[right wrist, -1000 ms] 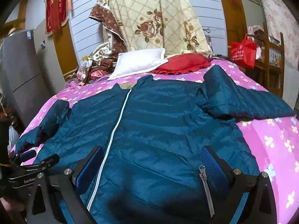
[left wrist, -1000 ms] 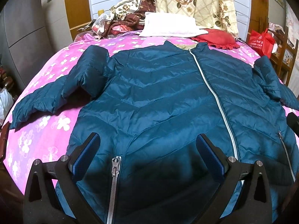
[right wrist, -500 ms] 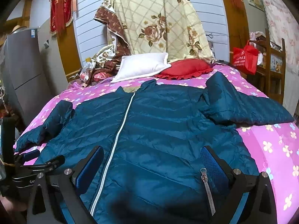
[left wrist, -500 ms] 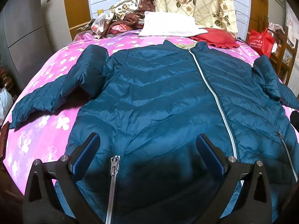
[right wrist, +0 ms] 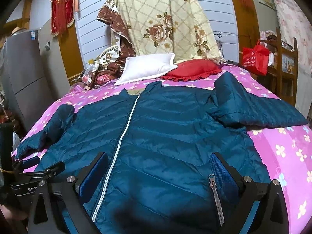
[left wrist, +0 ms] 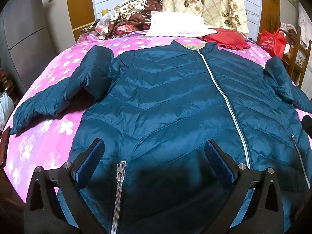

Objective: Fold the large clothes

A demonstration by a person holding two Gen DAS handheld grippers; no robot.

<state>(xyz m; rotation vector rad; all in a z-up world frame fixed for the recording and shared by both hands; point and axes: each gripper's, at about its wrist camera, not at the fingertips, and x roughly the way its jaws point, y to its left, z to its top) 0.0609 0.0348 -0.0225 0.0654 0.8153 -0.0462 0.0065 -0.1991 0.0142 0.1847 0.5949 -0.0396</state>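
A teal quilted puffer jacket (left wrist: 165,101) lies front-up and zipped on a pink flowered bed (left wrist: 39,142), collar far, hem near me. It also shows in the right wrist view (right wrist: 165,132). Its sleeves spread out to the left (left wrist: 52,101) and right (right wrist: 253,107). My left gripper (left wrist: 154,156) is open and empty above the hem's left half, by a pocket zipper (left wrist: 119,175). My right gripper (right wrist: 159,167) is open and empty above the hem's right half, near the other pocket zipper (right wrist: 213,187). The left gripper also shows at the left edge of the right wrist view (right wrist: 35,171).
A white pillow (right wrist: 148,68), a red cushion (right wrist: 193,68) and a floral quilt (right wrist: 165,23) pile at the bed's head. A red bag (right wrist: 255,58) hangs on a wooden shelf at right. A grey fridge (right wrist: 23,68) stands at left.
Both grippers have pulled back and risen slightly; the views tilt up, showing more of the wall and quilt. The jacket has not moved. Both grippers stay open.
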